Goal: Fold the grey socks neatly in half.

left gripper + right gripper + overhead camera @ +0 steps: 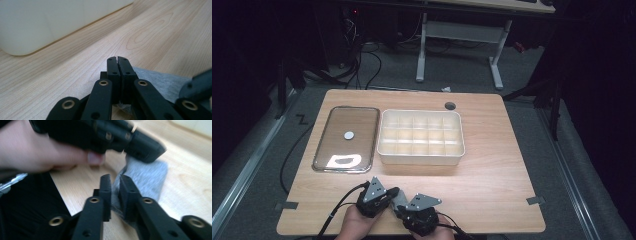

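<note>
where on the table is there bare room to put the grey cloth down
Bare wood lies right of the white divided box, out to the table edge, and in the strip between the box front and the grippers. The far left holds the clear lid. It is crowded at the near edge, where the left gripper and right gripper meet over the grey cloth.

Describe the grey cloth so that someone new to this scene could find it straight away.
Start at the wooden table and go to its near edge, in front of the white divided box. There the two hand-held tools meet, and the grey cloth hangs between them. It is the only soft, grey, fabric thing there.
</note>
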Available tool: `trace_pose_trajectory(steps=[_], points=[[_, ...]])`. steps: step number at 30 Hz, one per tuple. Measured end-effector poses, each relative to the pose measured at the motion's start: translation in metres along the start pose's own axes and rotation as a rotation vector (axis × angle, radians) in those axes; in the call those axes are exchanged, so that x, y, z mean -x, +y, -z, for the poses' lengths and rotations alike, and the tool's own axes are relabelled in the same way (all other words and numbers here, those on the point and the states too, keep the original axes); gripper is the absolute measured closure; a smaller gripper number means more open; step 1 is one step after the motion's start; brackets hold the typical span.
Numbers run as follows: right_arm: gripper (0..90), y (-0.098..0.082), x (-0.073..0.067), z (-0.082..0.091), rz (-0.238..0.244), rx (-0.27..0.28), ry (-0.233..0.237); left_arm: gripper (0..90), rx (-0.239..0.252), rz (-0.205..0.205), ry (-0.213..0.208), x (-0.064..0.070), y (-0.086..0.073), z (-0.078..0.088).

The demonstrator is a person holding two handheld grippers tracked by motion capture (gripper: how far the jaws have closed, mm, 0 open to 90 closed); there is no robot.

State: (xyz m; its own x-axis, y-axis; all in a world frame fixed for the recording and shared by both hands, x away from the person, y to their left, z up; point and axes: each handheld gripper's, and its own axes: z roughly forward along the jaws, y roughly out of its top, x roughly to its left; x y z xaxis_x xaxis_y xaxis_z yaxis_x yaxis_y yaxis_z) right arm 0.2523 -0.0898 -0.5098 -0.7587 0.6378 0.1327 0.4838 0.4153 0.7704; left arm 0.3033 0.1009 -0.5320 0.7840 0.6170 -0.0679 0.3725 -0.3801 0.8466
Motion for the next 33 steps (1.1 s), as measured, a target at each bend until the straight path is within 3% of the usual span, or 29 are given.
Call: trace_pose_trajectory(steps=[1, 5, 8, 10, 16, 24, 28, 33], points=[[77.0, 0.0, 0.0, 0.0, 0.0, 0.0, 0.0, 88.3, 0.0, 0.0, 0.0, 0.0, 0.0, 0.0], [63.7, 0.01, 0.016, 0.007, -0.082, -0.01, -0.055, 87.7, 0.0, 0.002, -0.008, -0.002, 0.0, 0.0], [54.4, 0.012, 0.022, 0.003, -0.143, -0.046, -0.03, 87.4, 0.001, 0.003, -0.011, -0.002, 0.0, 0.0], [48.1, 0.012, 0.022, -0.001, -0.143, -0.067, -0.031, 87.2, -0.001, 0.005, -0.012, -0.002, 0.0, 0.0], [40.4, 0.009, 0.024, -0.01, -0.176, -0.118, -0.039, 85.2, 0.002, 0.007, -0.012, -0.002, 0.0, 0.001], [40.9, 0.007, 0.03, -0.019, -0.224, -0.15, 0.015, 79.5, 0.045, 0.035, -0.019, -0.005, 0.003, 0.01], [43.4, 0.008, 0.03, -0.021, -0.22, -0.15, 0.032, 76.8, 0.081, 0.017, -0.005, -0.006, 0.009, 0.021], [47.7, 0.01, 0.029, -0.023, -0.212, -0.169, 0.056, 75.3, 0.134, 0.023, 0.009, -0.012, 0.014, 0.041]])
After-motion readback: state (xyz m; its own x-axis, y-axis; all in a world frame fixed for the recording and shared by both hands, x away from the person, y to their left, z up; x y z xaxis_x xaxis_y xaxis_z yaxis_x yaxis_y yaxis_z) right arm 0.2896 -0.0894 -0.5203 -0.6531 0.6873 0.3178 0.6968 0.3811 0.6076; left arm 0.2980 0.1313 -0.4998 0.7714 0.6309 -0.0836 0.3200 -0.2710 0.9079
